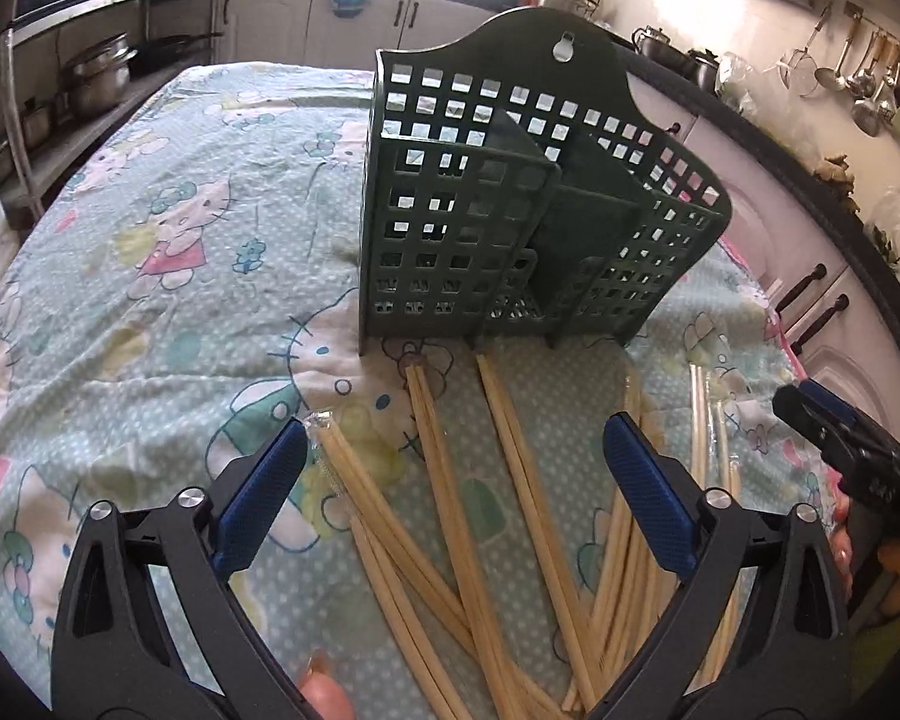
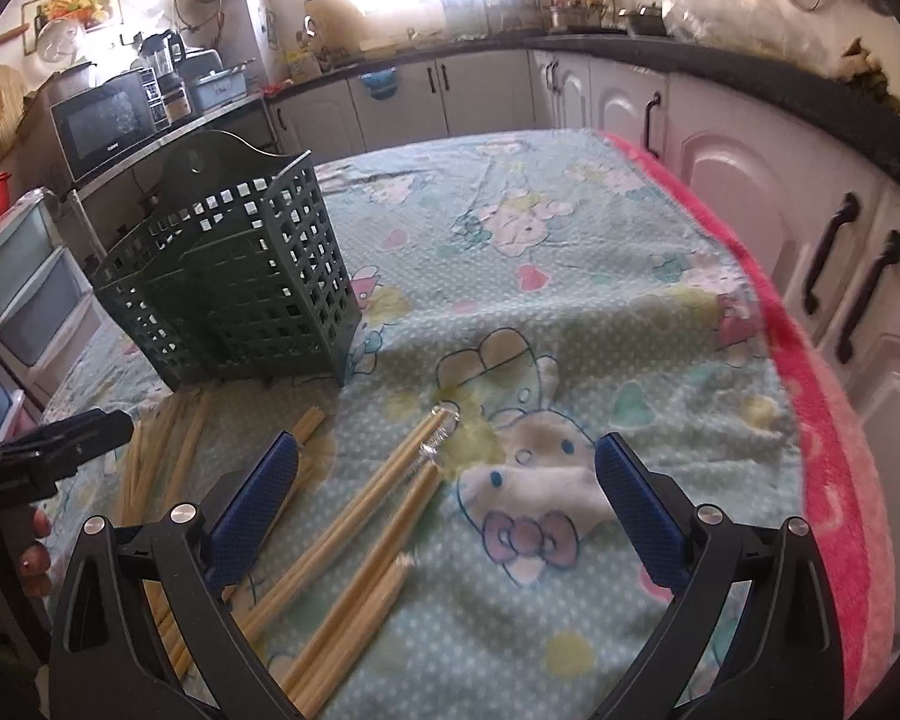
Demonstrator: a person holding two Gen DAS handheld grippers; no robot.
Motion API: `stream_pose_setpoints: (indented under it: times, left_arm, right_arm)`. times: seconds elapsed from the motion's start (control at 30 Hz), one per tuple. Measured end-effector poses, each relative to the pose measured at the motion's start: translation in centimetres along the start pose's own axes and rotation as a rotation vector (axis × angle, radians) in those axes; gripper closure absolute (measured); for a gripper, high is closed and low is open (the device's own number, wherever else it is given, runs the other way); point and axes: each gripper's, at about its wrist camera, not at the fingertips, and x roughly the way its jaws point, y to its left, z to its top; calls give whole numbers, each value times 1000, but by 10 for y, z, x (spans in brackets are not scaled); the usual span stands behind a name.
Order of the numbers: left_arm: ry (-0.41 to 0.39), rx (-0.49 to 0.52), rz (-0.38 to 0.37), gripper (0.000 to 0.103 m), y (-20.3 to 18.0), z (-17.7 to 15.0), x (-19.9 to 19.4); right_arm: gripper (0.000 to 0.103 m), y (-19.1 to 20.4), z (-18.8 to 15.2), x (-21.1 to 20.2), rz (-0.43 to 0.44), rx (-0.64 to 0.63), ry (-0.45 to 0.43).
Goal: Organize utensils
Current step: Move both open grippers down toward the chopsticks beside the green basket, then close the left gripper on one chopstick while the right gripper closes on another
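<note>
Chopsticks: a loose heap of pale wooden chopsticks [image 1: 498, 516] lies crossed on the cartoon-print cloth [image 1: 150, 300], near side of the table, tips reaching the holder's foot.
Holder: the dark green slotted holder [image 1: 510, 228] stands upright just beyond them, its compartments empty as far as can be seen.
Left gripper [image 1: 456, 504]: spread wide above the heap, grasping nothing.
Right gripper [image 2: 450, 510]: spread wide over the right-hand sticks [image 2: 360, 540], nothing between its pads.
Handling: likely light, stiff, smooth and prone to roll; some seem plastic-wrapped, so slippery.
Where to grip: probably mid-length, across one pair.
</note>
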Motion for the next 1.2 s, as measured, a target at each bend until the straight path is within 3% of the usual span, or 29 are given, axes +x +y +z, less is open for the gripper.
stream_pose_setpoints:
  times: [0.2, 0.37, 0.5, 0.77, 0.97, 1.2]
  left_arm:
    - [84, -8, -1, 37, 7, 7, 19]
    - [116, -24, -22, 49, 13, 8, 26]
    - [151, -52, -29, 64, 20, 10, 35]
    - [151, -55, -7, 65, 12, 16, 46]
    - [138, -36, 48, 79, 4, 20, 57]
    - [125, -40, 65, 92, 3, 19, 58]
  right_arm:
    - [36, -1, 11, 31, 51, 26, 101]
    - [47, 0, 15, 46, 81, 43, 157]
    - [55, -4, 18, 53, 98, 68, 197]
    - [65, -10, 17, 68, 107, 95, 267]
    - [74, -6, 19, 73, 74, 71, 268]
    - [93, -9, 25, 75, 91, 78, 255]
